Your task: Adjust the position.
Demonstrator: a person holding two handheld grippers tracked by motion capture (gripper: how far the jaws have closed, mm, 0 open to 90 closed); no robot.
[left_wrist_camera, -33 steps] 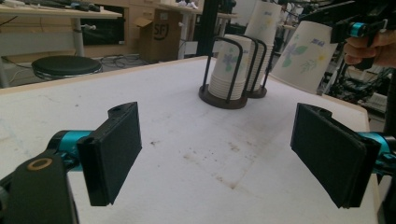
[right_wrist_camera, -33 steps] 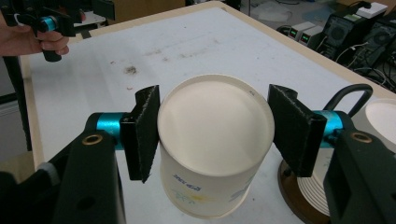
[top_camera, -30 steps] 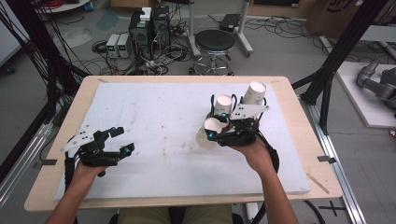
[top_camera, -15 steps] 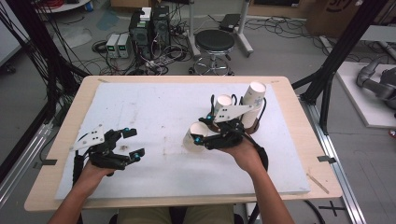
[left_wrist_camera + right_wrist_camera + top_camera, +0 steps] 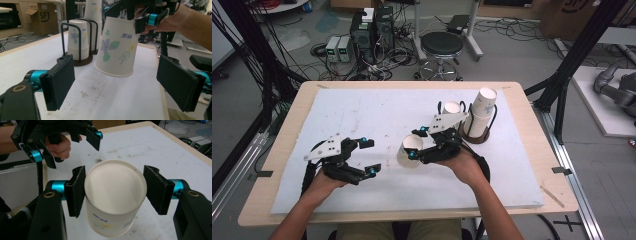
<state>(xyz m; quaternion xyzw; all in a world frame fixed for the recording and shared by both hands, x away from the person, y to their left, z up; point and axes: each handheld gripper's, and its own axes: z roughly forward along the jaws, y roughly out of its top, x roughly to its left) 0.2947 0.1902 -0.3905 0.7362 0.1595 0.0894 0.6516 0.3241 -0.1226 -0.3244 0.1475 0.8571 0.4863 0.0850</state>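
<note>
The worktop (image 5: 362, 110) spreads wide, a white mat scuffed with dark marks over a pale wooden edge, and both hands are in over it from the near side. At the far right of the mat stands the cup holder (image 5: 476, 131), a dark round base with black wire loops, carrying a tall stack of paper cups (image 5: 483, 107) and a shorter stack (image 5: 452, 108) beside it; the left tool view shows the same pair, the short stack (image 5: 77, 40) inside its loop.

The right tool (image 5: 419, 141) sits near the middle of the mat, just in front of the holder, and it has a paper cup (image 5: 411, 149) between its jaws. In the right tool view the cup (image 5: 115, 200) is gripped at its sides near the closed base, both black pads pressed on its wall, the base facing the camera. From the left tool view the cup (image 5: 117, 46) hangs upside down and tilted, its open rim lifted clear of the mat, purple and yellow flowers printed on its side.

The left tool (image 5: 369, 156) is to the left of the cup, apart from it, jaws spread wide with nothing between them, aimed at the cup.
</note>
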